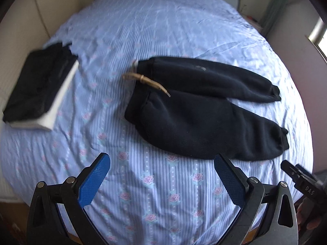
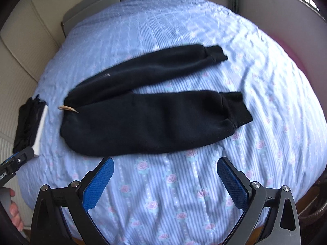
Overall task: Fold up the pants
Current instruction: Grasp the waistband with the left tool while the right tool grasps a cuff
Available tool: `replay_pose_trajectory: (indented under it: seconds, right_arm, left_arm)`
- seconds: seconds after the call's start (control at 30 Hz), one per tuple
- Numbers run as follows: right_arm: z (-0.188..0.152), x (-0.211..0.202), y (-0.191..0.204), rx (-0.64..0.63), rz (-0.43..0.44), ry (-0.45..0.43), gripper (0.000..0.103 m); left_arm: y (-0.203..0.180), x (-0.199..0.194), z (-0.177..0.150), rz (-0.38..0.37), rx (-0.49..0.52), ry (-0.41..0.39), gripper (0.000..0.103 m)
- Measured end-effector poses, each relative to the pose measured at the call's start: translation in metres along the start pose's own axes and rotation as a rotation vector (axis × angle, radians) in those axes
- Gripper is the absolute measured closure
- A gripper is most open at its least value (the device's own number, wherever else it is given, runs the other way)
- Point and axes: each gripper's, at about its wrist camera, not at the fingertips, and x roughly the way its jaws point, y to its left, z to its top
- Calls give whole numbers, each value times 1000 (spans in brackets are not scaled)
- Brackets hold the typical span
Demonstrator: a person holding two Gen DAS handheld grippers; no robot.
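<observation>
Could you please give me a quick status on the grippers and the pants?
Left gripper and right gripper: jaws open, empty, above the sheet. Black pants spread flat, legs apart, unfolded. Folded dark stack lies clear to the left.

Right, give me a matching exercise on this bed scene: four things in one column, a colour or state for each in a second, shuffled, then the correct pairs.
Column 1:
1. pants
2. drawstring
3. bedsheet
4. left gripper

Column 2:
A. tan, lying across the waistband
B. open, holding nothing, hovering near the closer leg
C. black, spread flat with both legs apart
D. pale blue stripes with pink roses

Pairs: 1-C, 2-A, 3-D, 4-B
</observation>
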Motion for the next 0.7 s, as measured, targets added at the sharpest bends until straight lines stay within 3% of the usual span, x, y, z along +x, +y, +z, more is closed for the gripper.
replay_pose_trajectory:
  seconds: [0.17, 0.43, 0.57, 0.7]
  right_arm:
    - [18, 52, -23, 58, -13, 105, 2]
    - [31, 111, -50, 171, -4, 226, 4]
    - [31, 129, -61, 227, -13, 263, 8]
    - [30, 142, -64, 259, 0, 301, 16]
  left_arm:
    - [13, 51, 12, -23, -158, 104, 0]
    - [16, 116, 22, -85, -312, 213, 1]
    - [17, 141, 18, -92, -363, 262, 10]
    - [14, 151, 16, -126, -391, 294, 28]
